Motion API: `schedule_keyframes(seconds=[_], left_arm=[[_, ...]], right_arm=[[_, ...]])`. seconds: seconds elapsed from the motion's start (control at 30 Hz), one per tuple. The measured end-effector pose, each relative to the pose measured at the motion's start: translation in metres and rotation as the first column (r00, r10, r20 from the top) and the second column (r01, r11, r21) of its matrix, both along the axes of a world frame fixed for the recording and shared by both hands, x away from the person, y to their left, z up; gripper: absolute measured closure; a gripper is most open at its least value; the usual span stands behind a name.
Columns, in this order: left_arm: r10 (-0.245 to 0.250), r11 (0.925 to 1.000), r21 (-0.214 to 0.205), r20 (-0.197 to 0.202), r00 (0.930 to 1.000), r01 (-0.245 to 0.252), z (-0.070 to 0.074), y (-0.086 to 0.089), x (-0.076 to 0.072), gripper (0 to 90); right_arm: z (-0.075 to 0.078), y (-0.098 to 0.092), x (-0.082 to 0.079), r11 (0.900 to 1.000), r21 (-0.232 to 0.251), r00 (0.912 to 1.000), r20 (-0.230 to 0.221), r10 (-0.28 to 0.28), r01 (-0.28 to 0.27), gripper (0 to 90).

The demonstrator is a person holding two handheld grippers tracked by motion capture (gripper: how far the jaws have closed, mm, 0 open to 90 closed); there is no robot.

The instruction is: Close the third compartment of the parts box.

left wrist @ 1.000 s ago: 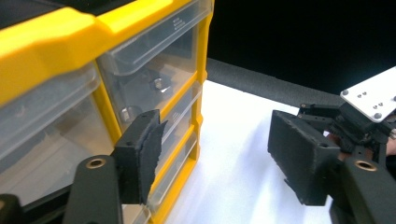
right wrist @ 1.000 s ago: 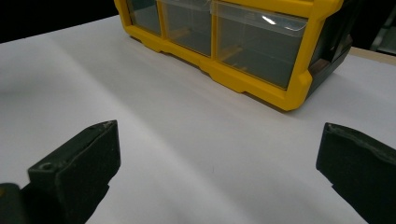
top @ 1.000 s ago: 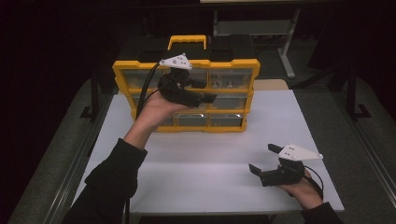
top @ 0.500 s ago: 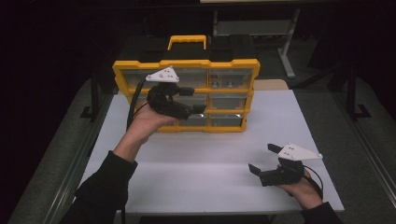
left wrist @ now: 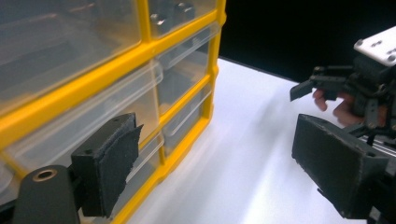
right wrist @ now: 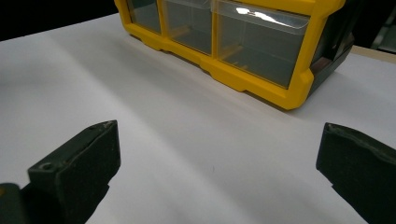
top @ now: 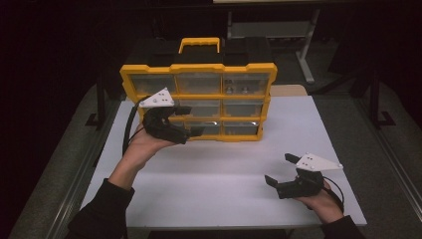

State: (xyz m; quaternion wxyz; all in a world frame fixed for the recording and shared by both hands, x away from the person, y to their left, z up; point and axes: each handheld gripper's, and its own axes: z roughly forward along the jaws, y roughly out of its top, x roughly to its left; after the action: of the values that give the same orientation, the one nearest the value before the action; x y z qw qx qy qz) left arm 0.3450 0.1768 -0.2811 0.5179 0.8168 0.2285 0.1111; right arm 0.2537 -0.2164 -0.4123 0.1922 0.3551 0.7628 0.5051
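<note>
Your left gripper has just been opening; its fingers stand wide and empty beside the lower left drawer of the yellow organizer upright on the worktop. Next, hook that drawer's lip. Your right gripper rests open, empty.

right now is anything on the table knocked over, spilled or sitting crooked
Nothing stands out. The yellow drawer organizer stands upright on the white table with its clear drawers pushed in, and nothing is spilled. Both the left gripper and right gripper are open and empty.
</note>
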Motion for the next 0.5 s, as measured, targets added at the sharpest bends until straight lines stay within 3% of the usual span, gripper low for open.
schedule_keyframes(seconds=[0.5], left_arm=[[0.03, 0.9995, -0.013, 0.001, 0.9996, -0.03, -0.038, 0.031, -0.026, 8.3]], right_arm=[[0.0, 0.0, 0.001, 1.0, 0.0, 1.0, 0.0, -0.002, 0.002, 0.0]])
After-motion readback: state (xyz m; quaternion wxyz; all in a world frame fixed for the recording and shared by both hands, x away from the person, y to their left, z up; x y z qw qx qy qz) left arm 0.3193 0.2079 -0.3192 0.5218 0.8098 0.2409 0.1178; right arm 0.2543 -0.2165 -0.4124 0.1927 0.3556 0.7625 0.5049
